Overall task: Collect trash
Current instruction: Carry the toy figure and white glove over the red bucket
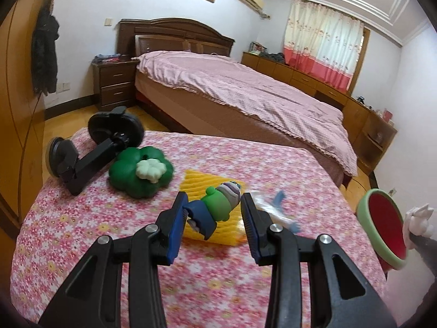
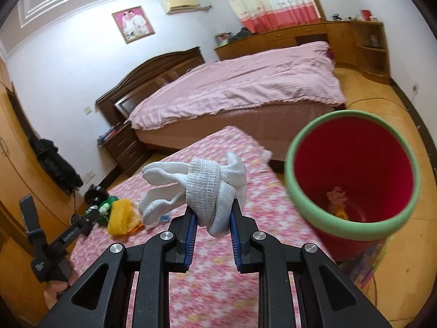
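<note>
Right wrist view: knotted white cloth (image 2: 207,188) lies crosswise, loose ends pointing left.

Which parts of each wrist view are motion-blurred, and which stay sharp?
Left wrist: floral cloth near the lens and the blue wrapper smear; left gripper and toy stay sharp. Right wrist: cloth and bin rim are soft; right gripper and white sock are crisp. Both: fisheye bending, dark corners.

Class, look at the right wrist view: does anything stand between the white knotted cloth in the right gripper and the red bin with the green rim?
Nothing visible does. The right gripper is shut on the white knotted cloth, held above the floral tablecloth. The red bin stands open-mouthed just to its right, with only clear air between them.
</note>
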Motion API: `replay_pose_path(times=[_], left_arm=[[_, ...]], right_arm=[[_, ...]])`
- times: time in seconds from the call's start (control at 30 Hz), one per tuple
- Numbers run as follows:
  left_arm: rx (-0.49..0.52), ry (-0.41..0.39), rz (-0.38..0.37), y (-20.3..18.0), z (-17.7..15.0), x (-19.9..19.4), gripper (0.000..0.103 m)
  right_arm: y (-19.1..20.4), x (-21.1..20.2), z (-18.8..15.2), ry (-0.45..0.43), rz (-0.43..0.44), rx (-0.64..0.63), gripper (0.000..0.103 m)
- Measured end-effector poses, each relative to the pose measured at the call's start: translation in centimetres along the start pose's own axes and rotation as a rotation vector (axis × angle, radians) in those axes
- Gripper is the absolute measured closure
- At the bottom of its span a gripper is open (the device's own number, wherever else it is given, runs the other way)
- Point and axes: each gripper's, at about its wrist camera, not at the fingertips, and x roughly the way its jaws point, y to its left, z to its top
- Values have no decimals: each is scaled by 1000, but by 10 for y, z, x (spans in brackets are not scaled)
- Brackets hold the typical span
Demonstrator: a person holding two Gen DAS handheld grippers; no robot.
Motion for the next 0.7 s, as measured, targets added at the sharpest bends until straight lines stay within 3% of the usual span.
replay_pose_path(times=[0.33, 0.7], left_arm=[[71, 28, -105, -59, -3, -14, 63], [170, 111, -230, -141, -14, -4, 63]], right_arm=[[-51, -20, -1, -32, -46, 107, 80], [-106, -35, 3, -53, -92, 219, 80]])
